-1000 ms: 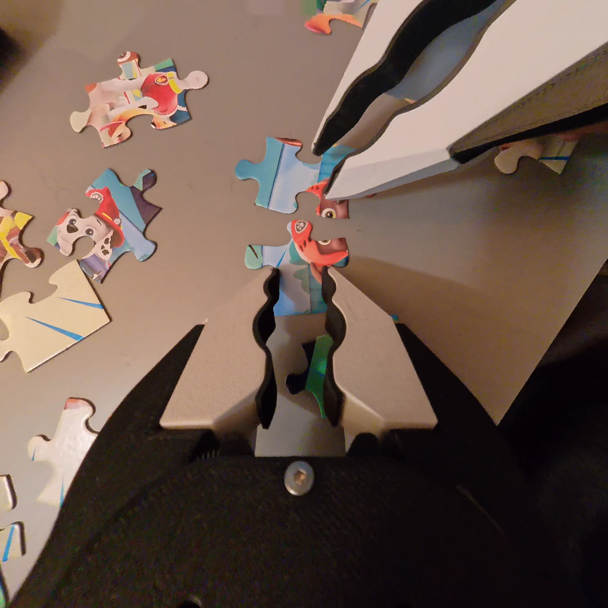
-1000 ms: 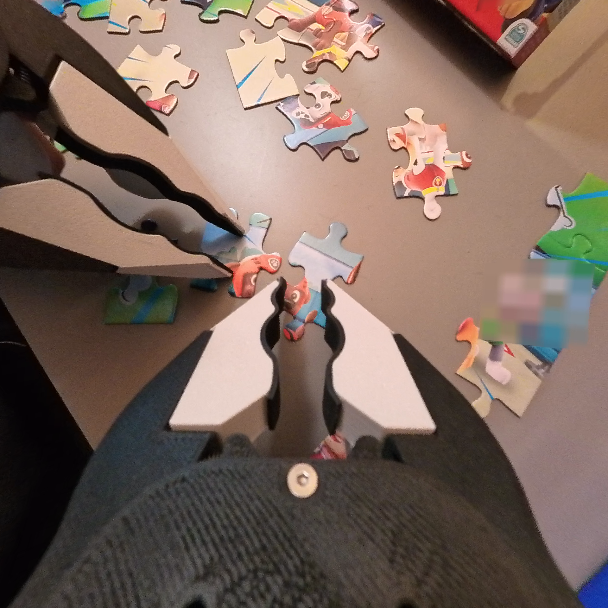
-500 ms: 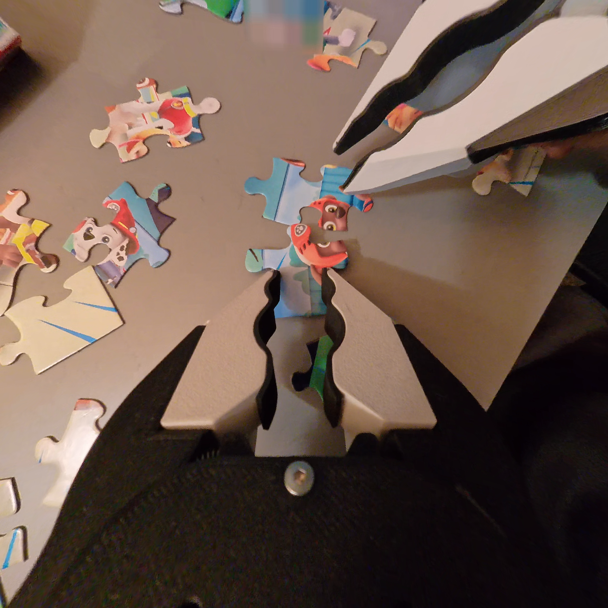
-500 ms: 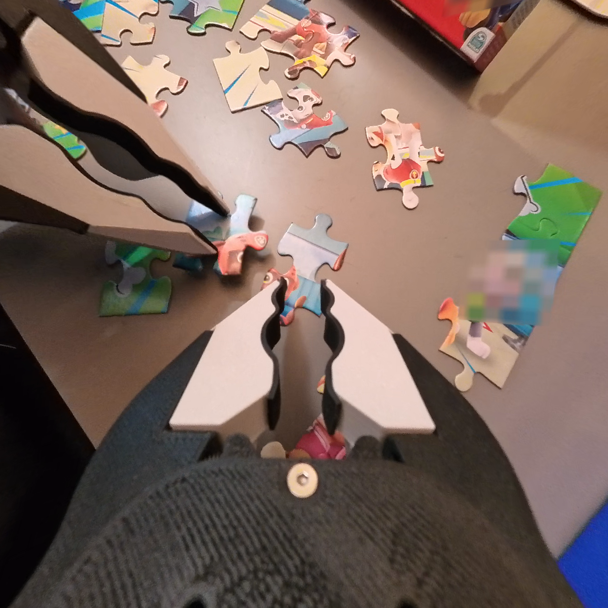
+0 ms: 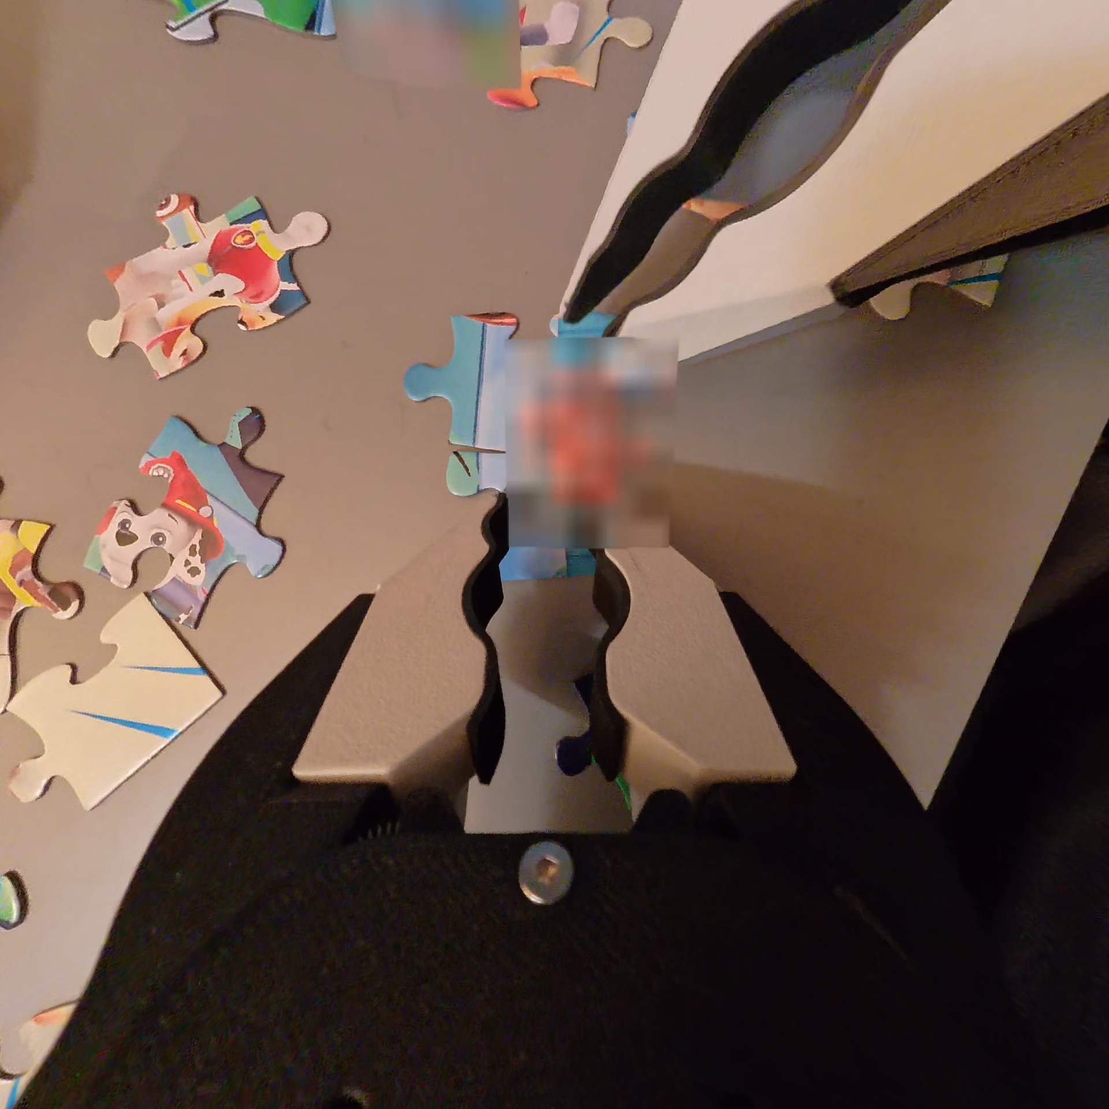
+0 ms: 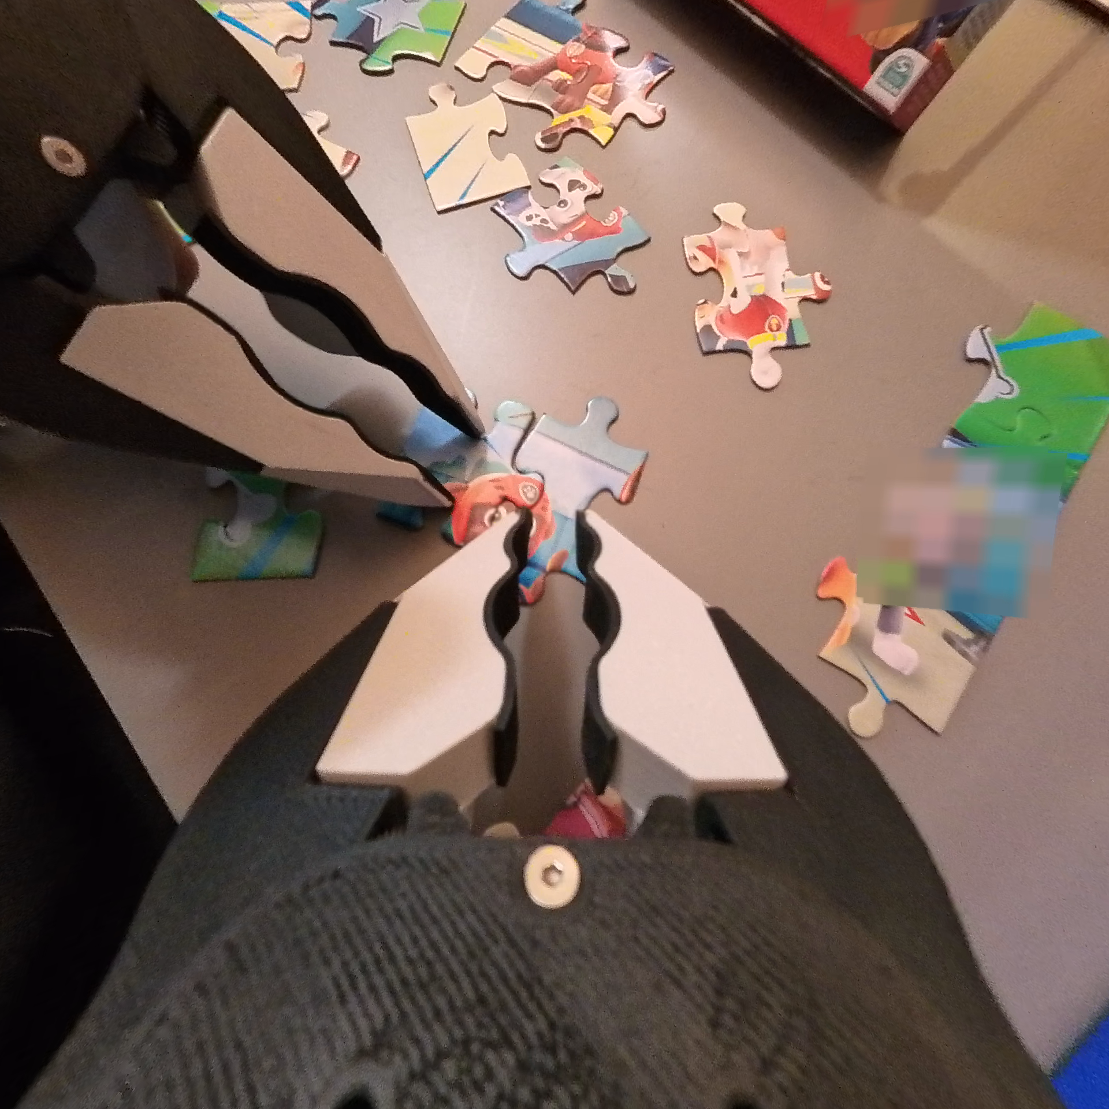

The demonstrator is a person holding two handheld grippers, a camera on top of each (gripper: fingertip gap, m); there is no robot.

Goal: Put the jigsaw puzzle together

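Two puzzle pieces lie edge to edge on the grey table [image 5: 390,180], a thin seam between them. My left gripper [image 5: 549,540] is open, its fingertips resting on top of the near piece [image 5: 537,564], which lies flat and shows a red-capped pup; it also shows in the right wrist view [image 6: 498,498]. My right gripper [image 6: 552,519] is open, its tips resting on the light blue piece [image 6: 576,462] with a rounded tab. That piece also shows in the left wrist view [image 5: 474,384], where the right gripper [image 5: 600,324] comes in from the upper right. Neither piece is pinched.
Several loose pieces lie around: a spotted pup piece [image 5: 180,528], a cream piece [image 5: 114,708], a green piece [image 6: 258,540] near the table edge, a joined green patch [image 6: 1050,384]. A red box [image 6: 840,48] stands at the far right. The table edge [image 5: 960,660] runs close by. Across from one pair of fingers to the other is roughly 5 centimeters.
The two pieces, a small gap apart a second ago, have slid together until their edges meet. My right gripper's fingers have narrowed a little; the left gripper's fingers kept their spacing.
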